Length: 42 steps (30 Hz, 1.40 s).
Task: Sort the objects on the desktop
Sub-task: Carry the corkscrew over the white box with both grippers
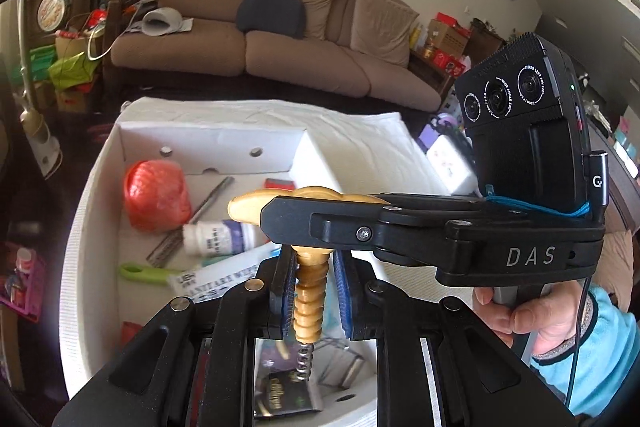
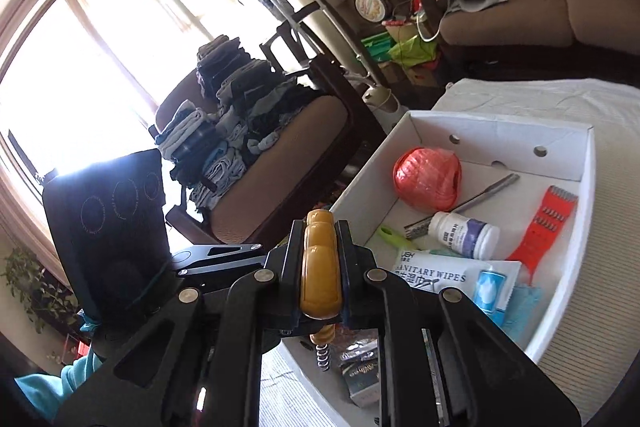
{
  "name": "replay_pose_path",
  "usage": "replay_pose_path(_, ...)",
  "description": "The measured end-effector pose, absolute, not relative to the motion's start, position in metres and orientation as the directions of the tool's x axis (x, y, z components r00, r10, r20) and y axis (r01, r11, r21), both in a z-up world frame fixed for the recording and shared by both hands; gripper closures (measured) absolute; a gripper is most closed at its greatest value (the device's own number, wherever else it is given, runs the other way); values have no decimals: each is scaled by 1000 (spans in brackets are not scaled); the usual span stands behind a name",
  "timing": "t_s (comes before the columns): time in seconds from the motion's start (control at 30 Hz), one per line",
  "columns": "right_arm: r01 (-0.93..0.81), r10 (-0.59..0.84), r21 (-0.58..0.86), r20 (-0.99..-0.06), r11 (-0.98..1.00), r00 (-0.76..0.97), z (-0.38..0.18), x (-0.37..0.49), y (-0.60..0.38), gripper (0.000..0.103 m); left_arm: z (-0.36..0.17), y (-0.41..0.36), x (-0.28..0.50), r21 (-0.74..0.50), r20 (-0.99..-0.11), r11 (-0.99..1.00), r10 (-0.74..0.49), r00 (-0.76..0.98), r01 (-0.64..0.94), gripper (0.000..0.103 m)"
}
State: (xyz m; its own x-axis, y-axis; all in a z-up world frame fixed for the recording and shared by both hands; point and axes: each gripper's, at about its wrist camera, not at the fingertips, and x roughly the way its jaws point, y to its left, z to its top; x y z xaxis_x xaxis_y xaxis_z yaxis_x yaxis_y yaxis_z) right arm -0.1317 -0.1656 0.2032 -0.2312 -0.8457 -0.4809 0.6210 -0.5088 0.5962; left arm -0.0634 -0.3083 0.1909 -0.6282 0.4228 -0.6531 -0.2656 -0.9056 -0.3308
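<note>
A wooden corkscrew [image 1: 310, 303] hangs over the white cardboard box [image 1: 92, 195], held by both grippers. My left gripper [image 1: 314, 279] is shut on its ribbed shaft, with the metal spiral [image 1: 305, 363] pointing down below the pads. My right gripper [image 1: 276, 223] comes in from the right and is shut on the handle. In the right wrist view, the right gripper [image 2: 322, 255] clamps the corkscrew [image 2: 322, 275] handle between its pads, above the near corner of the box [image 2: 500, 135]. The spiral [image 2: 323, 357] shows underneath.
In the box lie an orange twine ball [image 2: 426, 179], a white pill bottle [image 2: 464, 231], a wipes pack [image 2: 436, 273], a red toothed tool [image 2: 548, 227], a metal rod [image 2: 488, 191] and a green handle [image 2: 390, 235]. A brown sofa [image 1: 248, 47] stands behind; a chair with folded clothes [image 2: 240, 131] at left.
</note>
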Motion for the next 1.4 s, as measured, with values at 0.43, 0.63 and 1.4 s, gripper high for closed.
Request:
replay_pose_path(0.43, 478, -857, 723, -493, -498, -147, 87, -213, -272, 90, 104, -382, -135, -231, -801, -964, 263, -537, -128, 86)
replay_pose_path(0.63, 461, -836, 707, -522, -536, -170, 70, -224, -283, 89, 92, -377, -155, -185, -829, -972, 232, -509, -143, 86)
replay_pose_path(1.4, 405, -687, 562, -657, -721, -311, 140, -284, -151, 90, 125, -243, -246, -271, -800, -931, 359, -480, -244, 86)
